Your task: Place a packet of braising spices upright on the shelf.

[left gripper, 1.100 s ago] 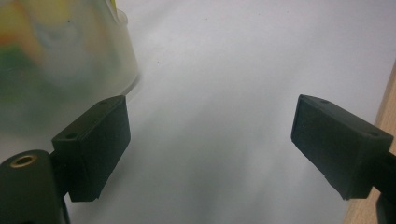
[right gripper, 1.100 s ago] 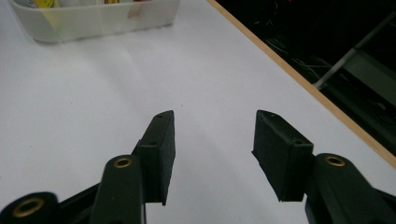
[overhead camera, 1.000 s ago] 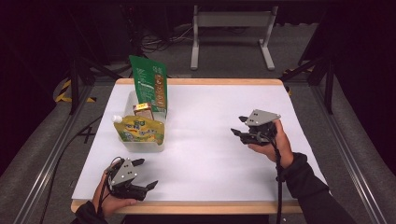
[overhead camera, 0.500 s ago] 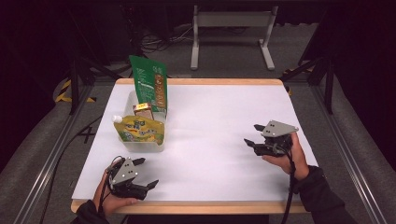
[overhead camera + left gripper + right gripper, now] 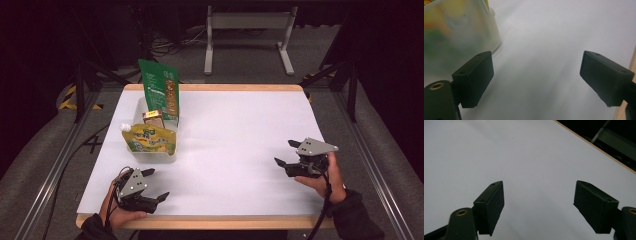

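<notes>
My right gripper (image 5: 289, 154), lower right of frame: jaws spread, just been opening, nothing between. My left gripper (image 5: 156, 184), lower left: spread, empty, near the clear tub (image 5: 150, 156) of pouches on the white surface (image 5: 235, 130).

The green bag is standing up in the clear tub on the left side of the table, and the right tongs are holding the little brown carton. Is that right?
Not quite. The green bag does stand up in the clear tub on the left, but the right tongs hold nothing: the right gripper view shows them open over bare white table. The little brown carton sits in the tub, as the high view shows.
</notes>
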Demonstrator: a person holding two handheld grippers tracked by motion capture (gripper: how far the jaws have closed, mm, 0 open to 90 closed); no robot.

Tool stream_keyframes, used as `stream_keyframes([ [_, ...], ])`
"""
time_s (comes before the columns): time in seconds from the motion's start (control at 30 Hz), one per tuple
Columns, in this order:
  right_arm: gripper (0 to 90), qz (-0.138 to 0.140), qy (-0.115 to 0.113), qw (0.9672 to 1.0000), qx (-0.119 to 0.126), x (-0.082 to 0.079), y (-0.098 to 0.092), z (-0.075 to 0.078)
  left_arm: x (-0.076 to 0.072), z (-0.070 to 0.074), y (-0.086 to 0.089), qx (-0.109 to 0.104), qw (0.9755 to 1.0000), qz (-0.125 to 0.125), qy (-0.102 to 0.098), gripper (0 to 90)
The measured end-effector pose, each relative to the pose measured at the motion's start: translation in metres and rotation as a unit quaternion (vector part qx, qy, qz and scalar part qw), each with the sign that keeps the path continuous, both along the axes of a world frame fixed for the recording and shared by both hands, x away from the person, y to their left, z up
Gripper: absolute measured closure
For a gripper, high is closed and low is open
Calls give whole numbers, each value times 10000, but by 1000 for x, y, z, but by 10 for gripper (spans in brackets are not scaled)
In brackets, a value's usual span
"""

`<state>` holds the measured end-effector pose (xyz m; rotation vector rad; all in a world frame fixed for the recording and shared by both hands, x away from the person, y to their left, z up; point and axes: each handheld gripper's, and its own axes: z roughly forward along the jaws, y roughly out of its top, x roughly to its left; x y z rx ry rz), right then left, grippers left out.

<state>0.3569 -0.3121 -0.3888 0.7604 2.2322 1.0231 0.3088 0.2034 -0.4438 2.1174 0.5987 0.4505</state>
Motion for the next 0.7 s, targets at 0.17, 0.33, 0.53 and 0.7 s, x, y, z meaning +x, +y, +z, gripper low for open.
stream_keyframes([
  [0.17, 202, -24, 17, 10000, 82, -10, -12, -4, 1, 0, 2, -11, 10000, 57, -10, 124],
  [0.33, 180, -131, 25, 9998, 137, -21, -28, -10, 2, 0, 6, 64, 9999, 103, -26, 121],
  [0.53, 154, -374, 77, 9992, 128, -35, -42, -24, 3, -3, 12, 51, 9998, 168, 14, 116],
  [0.7, 138, -599, 139, 9981, 48, -45, -48, -39, 5, -1, 15, -99, 9997, 213, -34, 114],
])
